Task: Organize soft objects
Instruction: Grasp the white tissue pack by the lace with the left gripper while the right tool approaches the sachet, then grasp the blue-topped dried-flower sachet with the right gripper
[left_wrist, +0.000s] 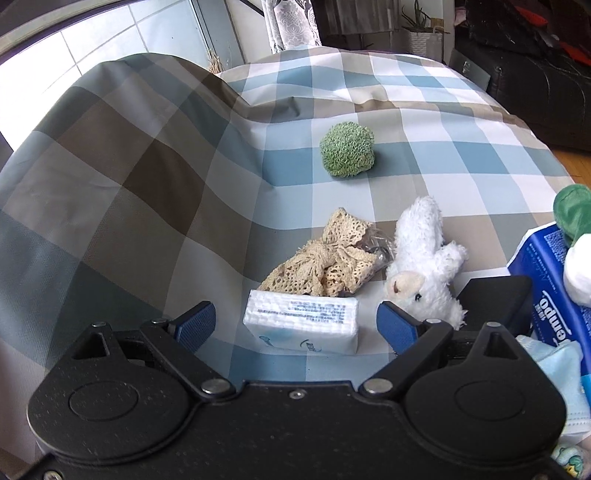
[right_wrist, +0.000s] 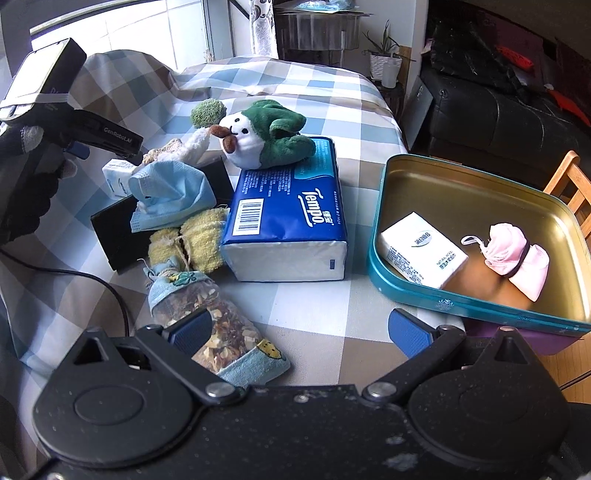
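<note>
My left gripper (left_wrist: 297, 323) is open, its blue pads either side of a small white tissue pack (left_wrist: 301, 325) on the checked cloth. Behind the pack lie a beige lace bundle (left_wrist: 328, 264), a white plush toy (left_wrist: 424, 266) and a green knitted ball (left_wrist: 347, 149). My right gripper (right_wrist: 301, 334) is open and empty above the table; its left pad is over a sachet of dried bits (right_wrist: 210, 325). A teal tin (right_wrist: 480, 306) at the right holds a white tissue pack (right_wrist: 421, 249) and a pink cloth bundle (right_wrist: 517, 254).
A blue Tempo tissue pack (right_wrist: 288, 221) carries a green-and-white plush (right_wrist: 269, 136). Beside it are a blue face mask (right_wrist: 170, 192), a yellow towel bundle (right_wrist: 192, 243) and a black box (right_wrist: 118, 232). A cable (right_wrist: 92, 280) crosses the left. A wooden chair (right_wrist: 572, 188) stands at the right.
</note>
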